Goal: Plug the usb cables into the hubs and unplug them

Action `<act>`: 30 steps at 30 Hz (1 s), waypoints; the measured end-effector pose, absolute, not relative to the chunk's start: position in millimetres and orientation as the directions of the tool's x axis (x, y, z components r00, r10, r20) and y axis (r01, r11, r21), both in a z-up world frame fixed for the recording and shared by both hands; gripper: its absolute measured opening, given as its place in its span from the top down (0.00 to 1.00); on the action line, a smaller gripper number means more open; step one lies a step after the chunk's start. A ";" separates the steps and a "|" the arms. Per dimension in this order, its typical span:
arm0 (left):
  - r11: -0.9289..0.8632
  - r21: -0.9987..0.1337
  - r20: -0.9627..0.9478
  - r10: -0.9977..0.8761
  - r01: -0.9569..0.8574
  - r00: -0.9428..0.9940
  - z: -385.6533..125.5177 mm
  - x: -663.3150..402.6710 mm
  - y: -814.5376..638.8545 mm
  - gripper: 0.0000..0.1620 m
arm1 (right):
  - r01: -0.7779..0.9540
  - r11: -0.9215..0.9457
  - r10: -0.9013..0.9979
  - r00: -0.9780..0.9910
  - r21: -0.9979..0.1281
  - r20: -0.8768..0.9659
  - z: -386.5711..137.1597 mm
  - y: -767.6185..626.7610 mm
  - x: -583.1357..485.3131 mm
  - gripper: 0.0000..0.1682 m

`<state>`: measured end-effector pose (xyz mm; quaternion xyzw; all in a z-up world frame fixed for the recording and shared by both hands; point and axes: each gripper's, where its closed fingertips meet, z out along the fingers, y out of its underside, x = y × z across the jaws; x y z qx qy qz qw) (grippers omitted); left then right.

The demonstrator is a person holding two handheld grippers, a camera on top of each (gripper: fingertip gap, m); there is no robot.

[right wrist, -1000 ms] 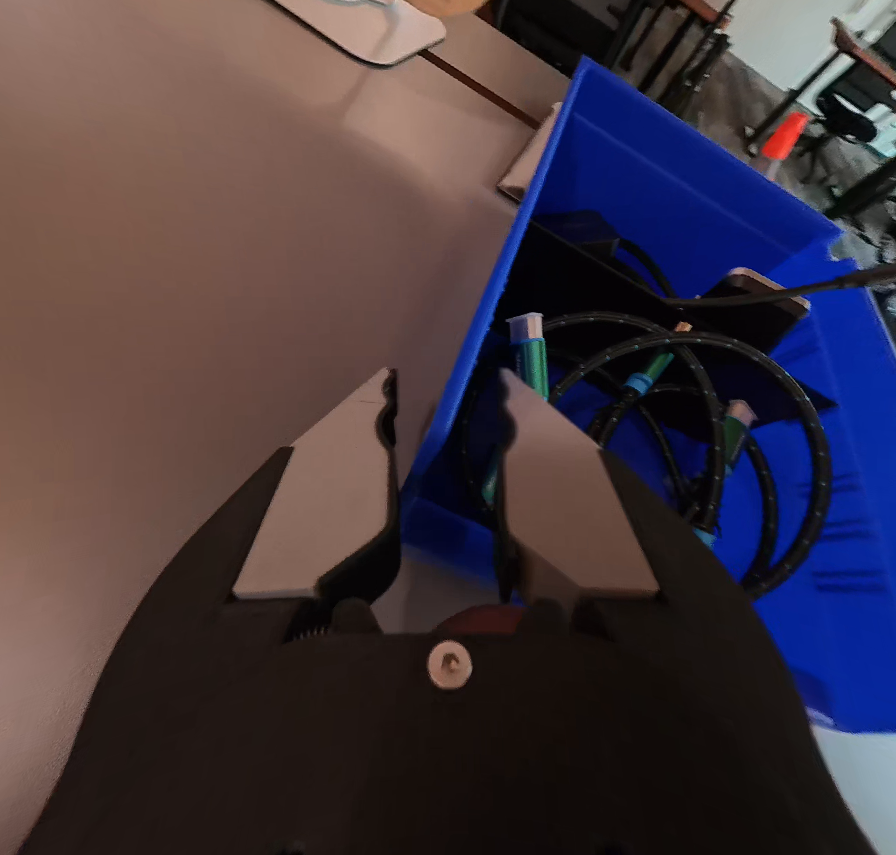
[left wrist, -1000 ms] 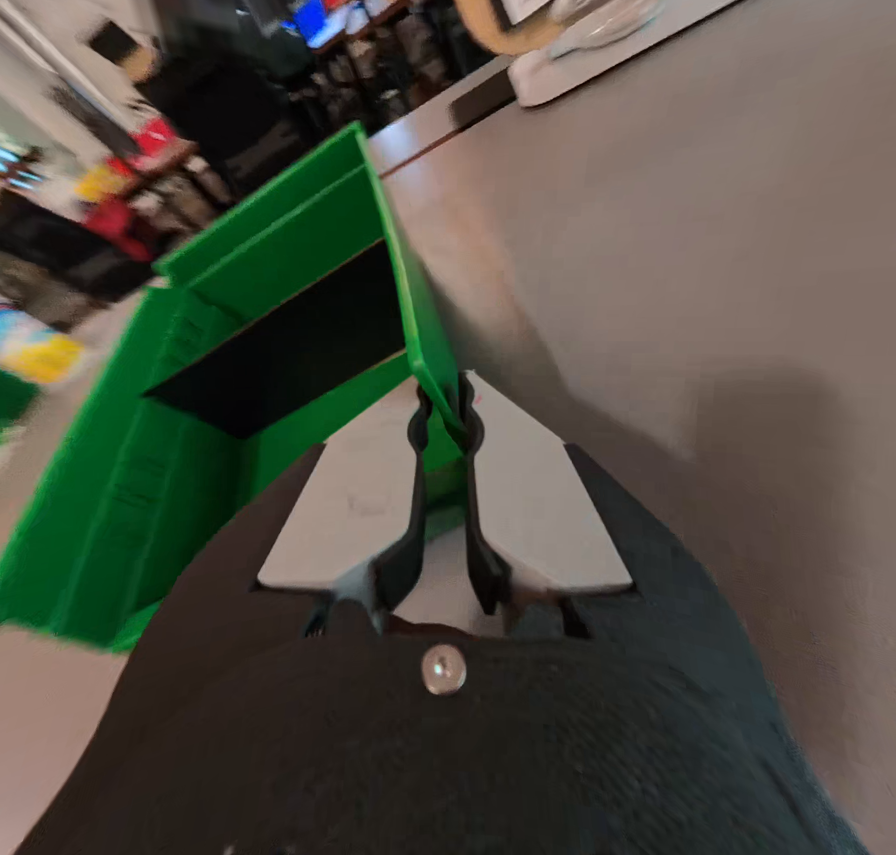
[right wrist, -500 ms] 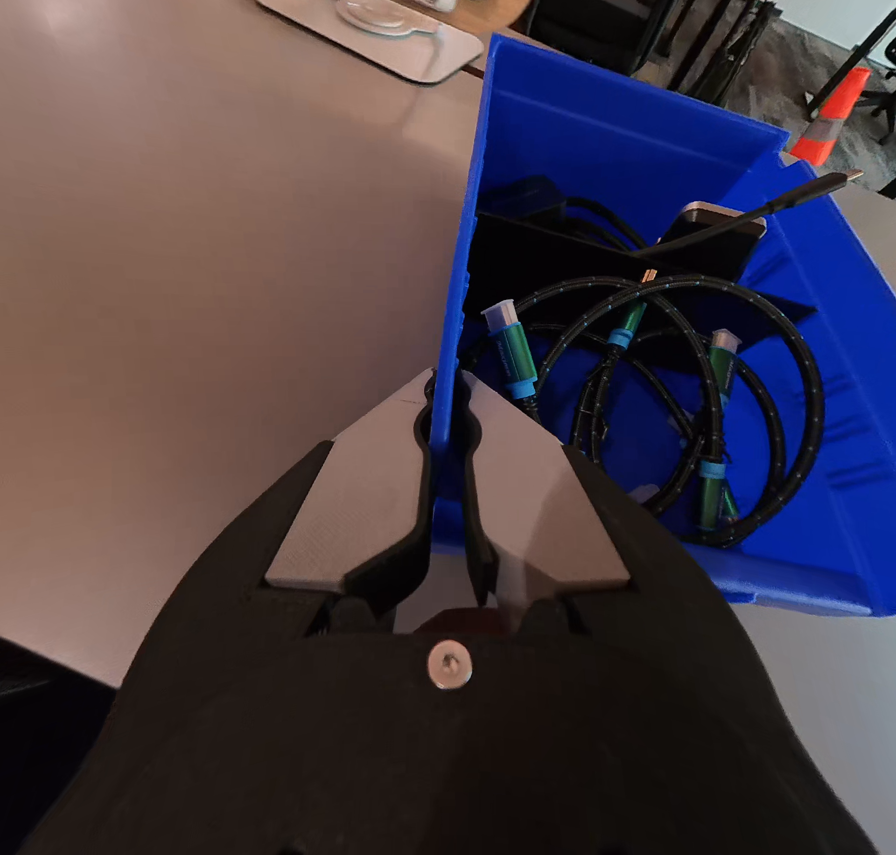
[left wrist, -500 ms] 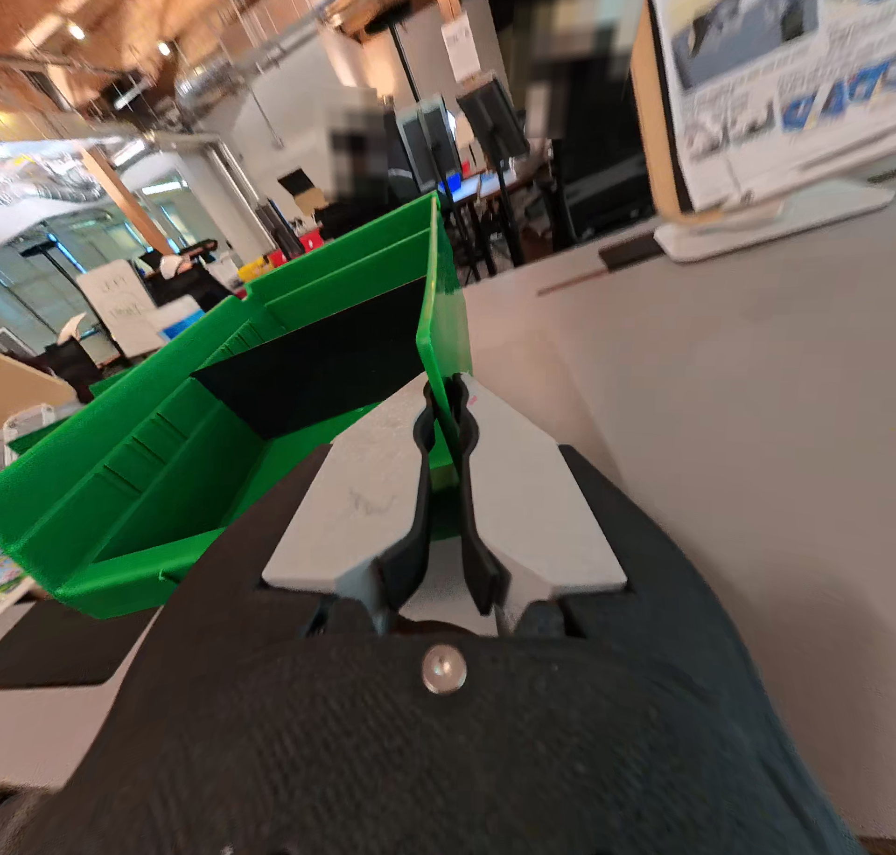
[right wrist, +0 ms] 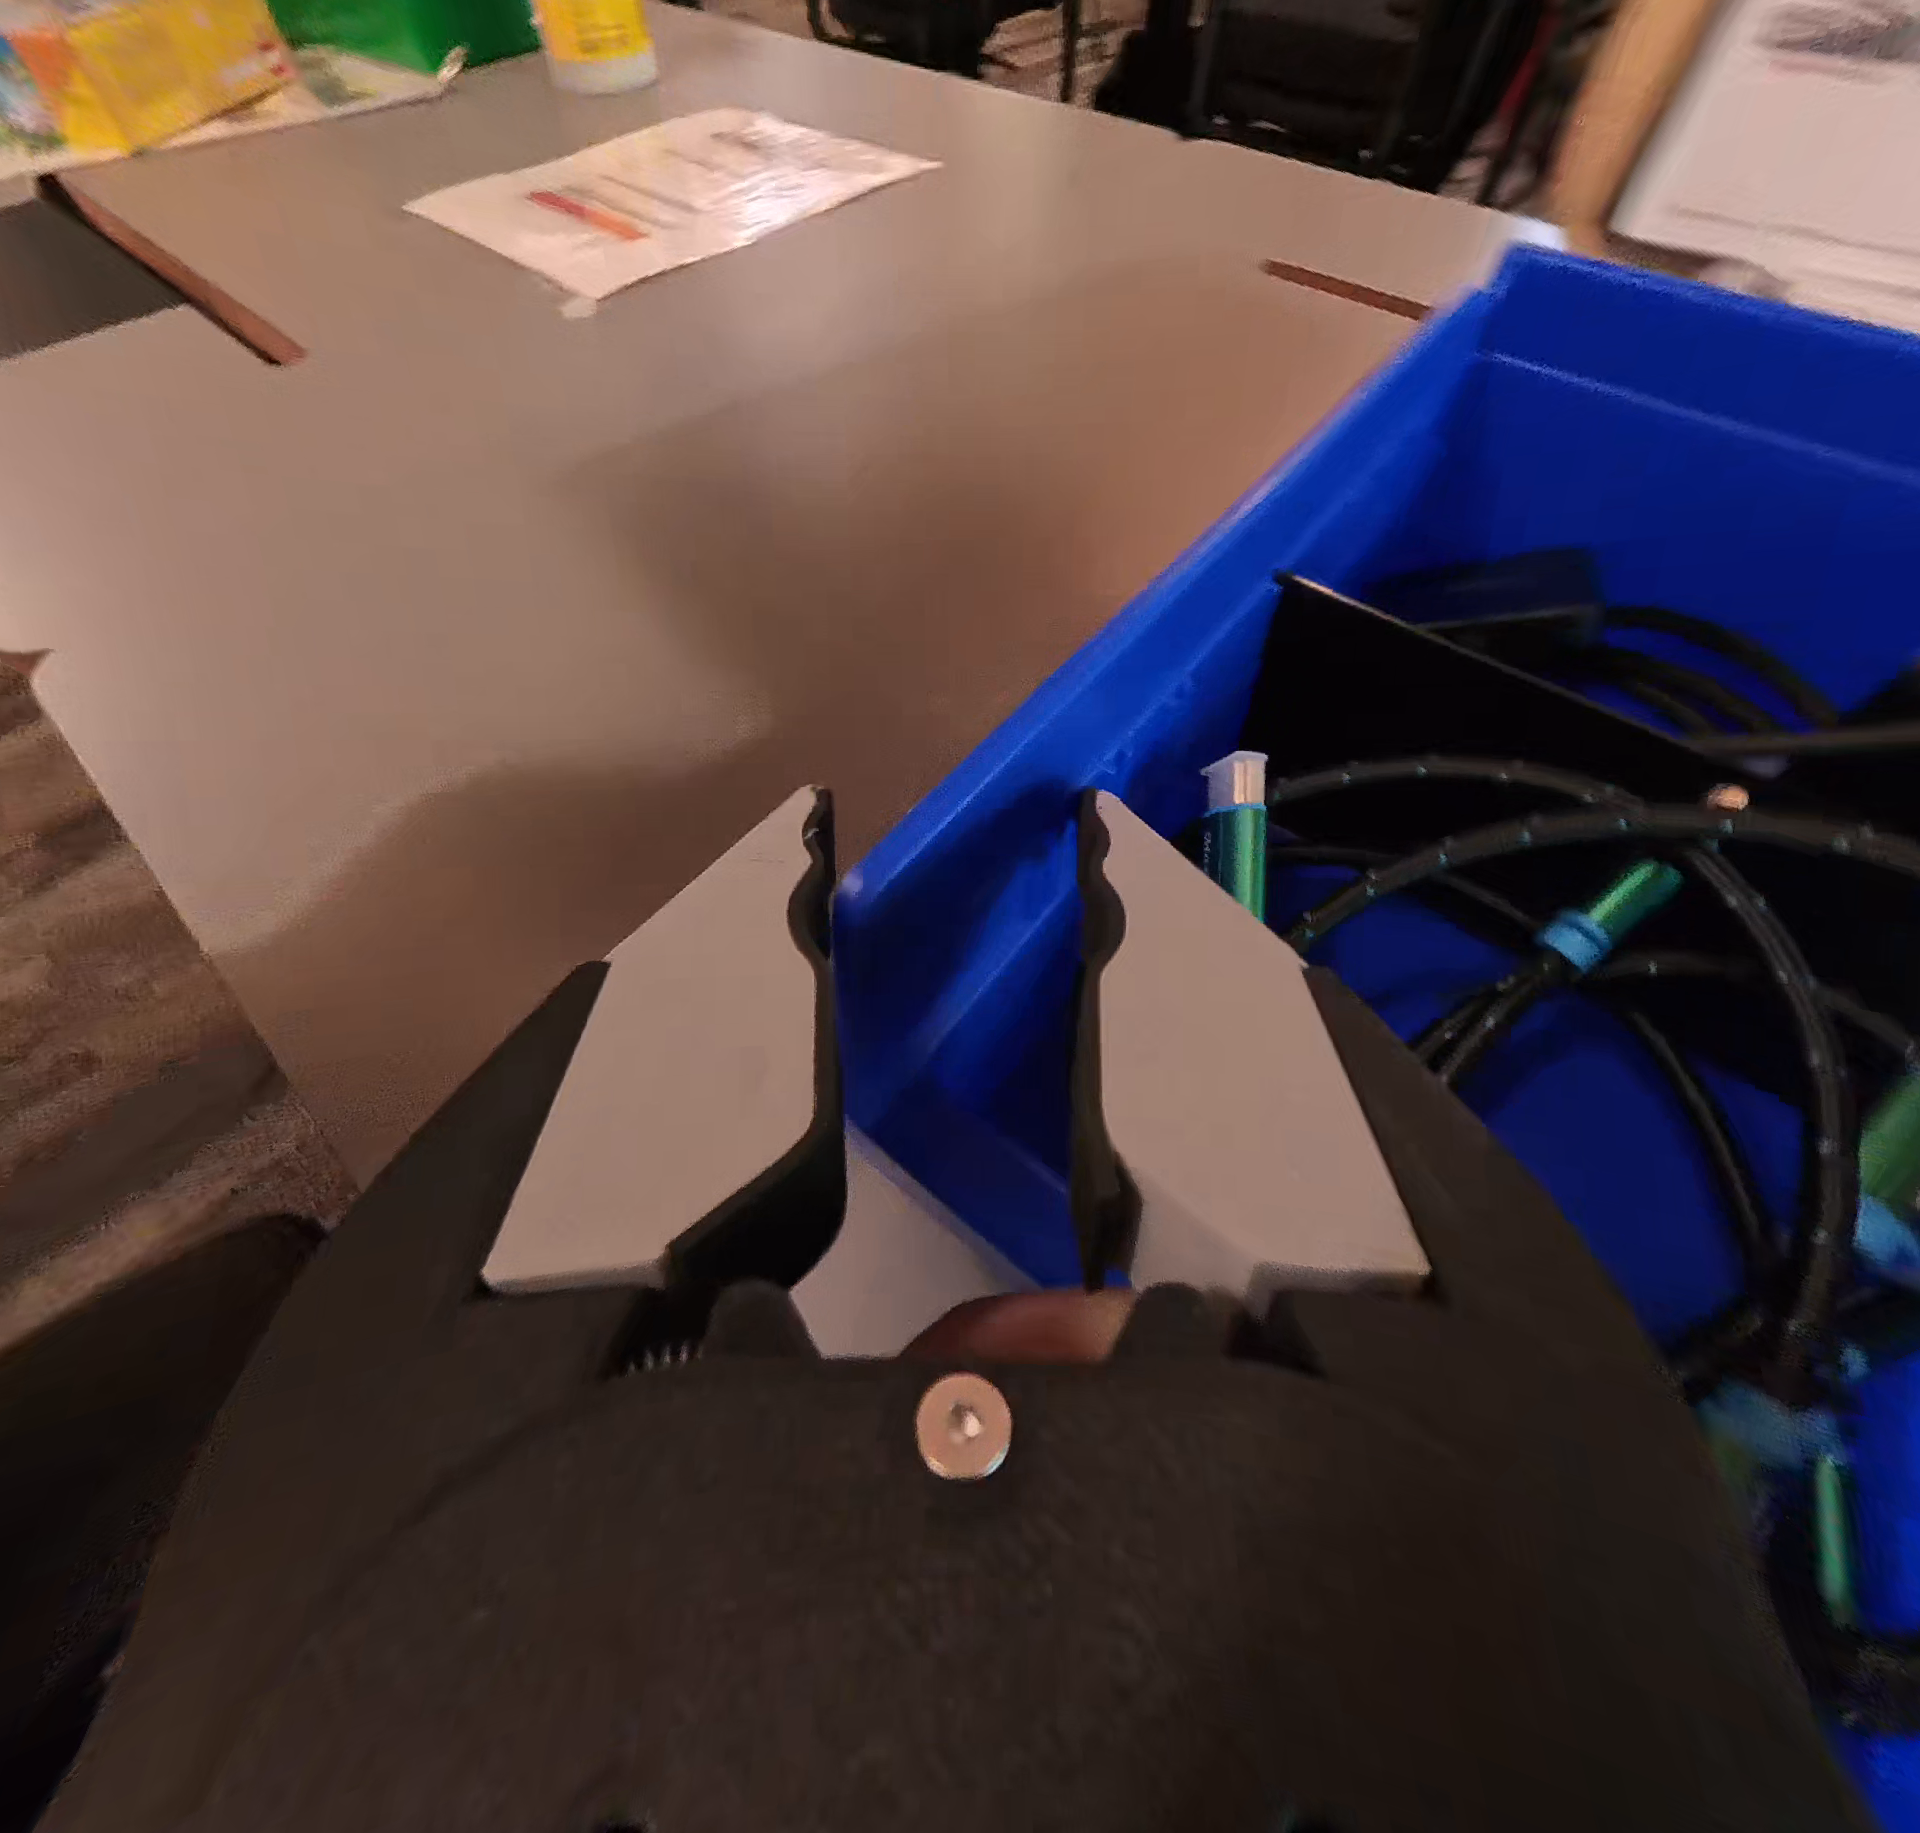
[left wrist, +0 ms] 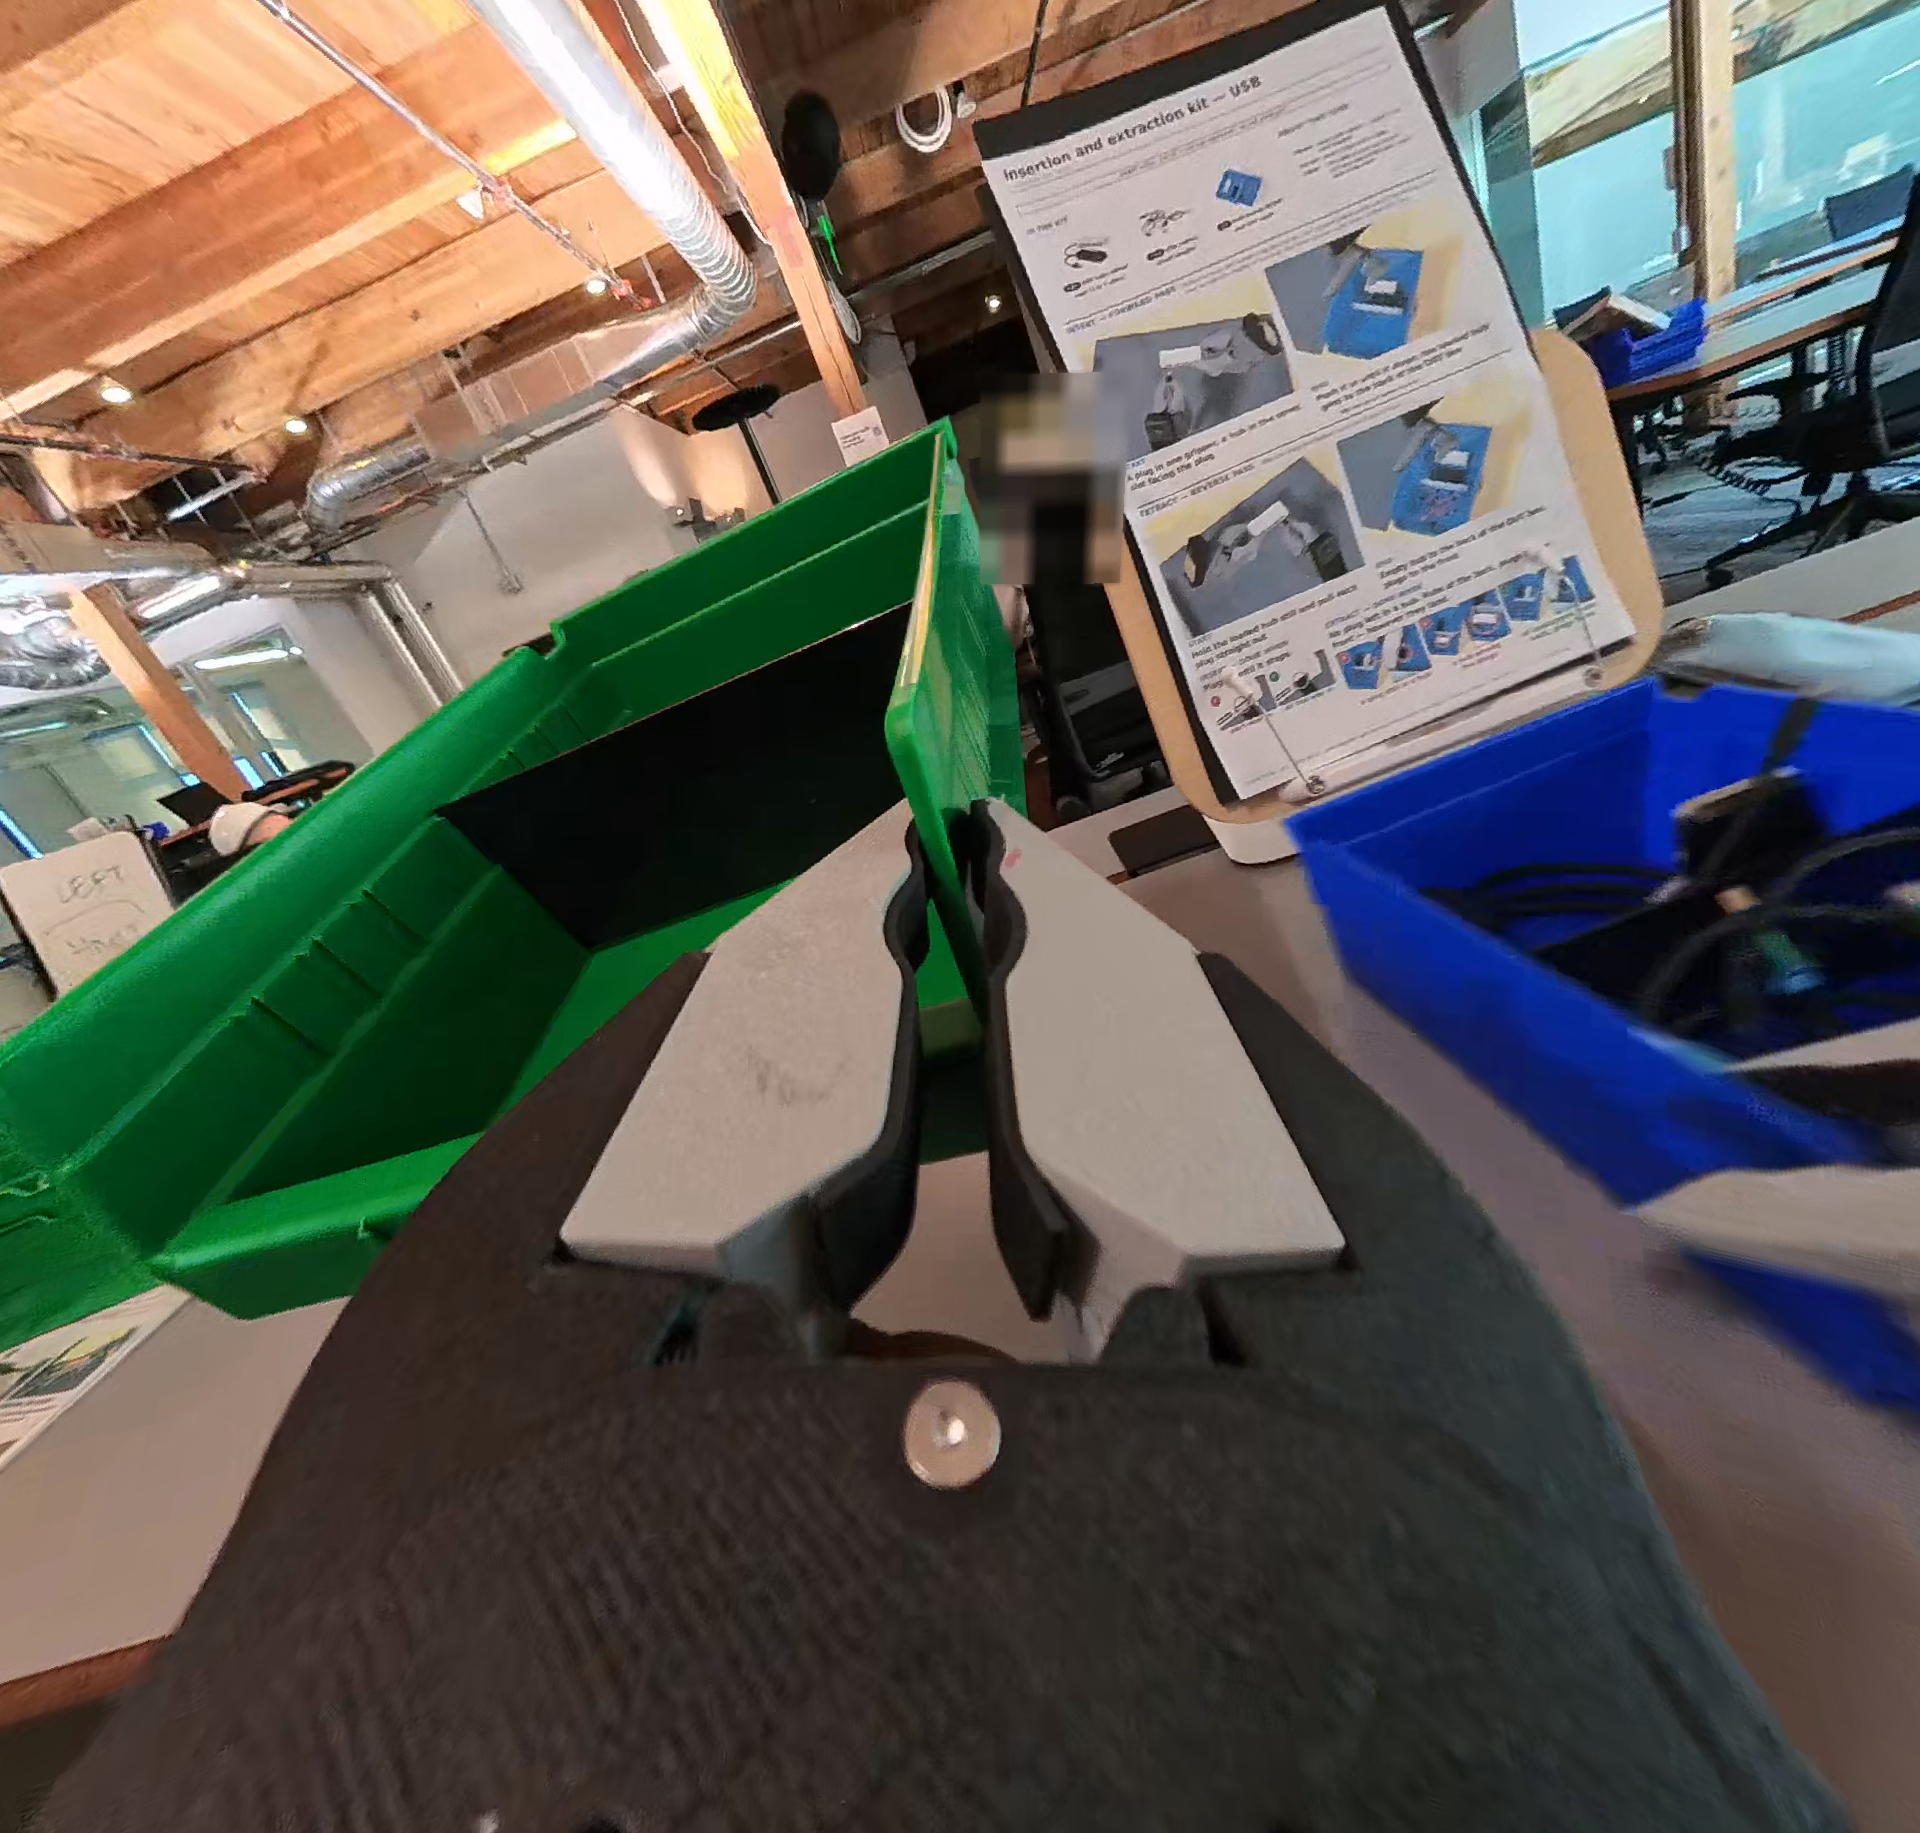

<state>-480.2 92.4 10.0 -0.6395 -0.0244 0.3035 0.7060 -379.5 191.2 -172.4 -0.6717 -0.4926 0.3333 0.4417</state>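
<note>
On the grey bench [right wrist: 623, 495], the left gripper [left wrist: 951, 848] was clamped on the side wall of an empty green bin [left wrist: 312, 1004], tilting it up. The right gripper [right wrist: 951, 848] stood spread wide, straddling the corner wall of a blue bin [right wrist: 1507, 495] full of black cables [right wrist: 1714, 848], gripping nothing.

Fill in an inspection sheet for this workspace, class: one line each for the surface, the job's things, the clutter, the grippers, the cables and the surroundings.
Surface: grey table, mostly bare.
Job's things: green bin with a black divider, lifted and tilted; blue bin holding cables.
Clutter: printed sheet, white bottle, yellow box at the far edge.
Grippers: left gripper shut on the green bin's side wall; right gripper open, straddling the blue bin's corner.
Cables: black braided cables with green plugs, coiled in the blue bin.
Surroundings: instruction board on a stand, wooden ceiling, desks, chairs.
</note>
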 end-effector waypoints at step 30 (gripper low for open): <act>0.167 -0.896 -0.444 -0.397 -0.412 0.804 -37.3 -128.4 238.9 0.97 | 0.174 -0.064 0.731 0.678 -0.983 0.072 -39.8 404.4 2.2 0.93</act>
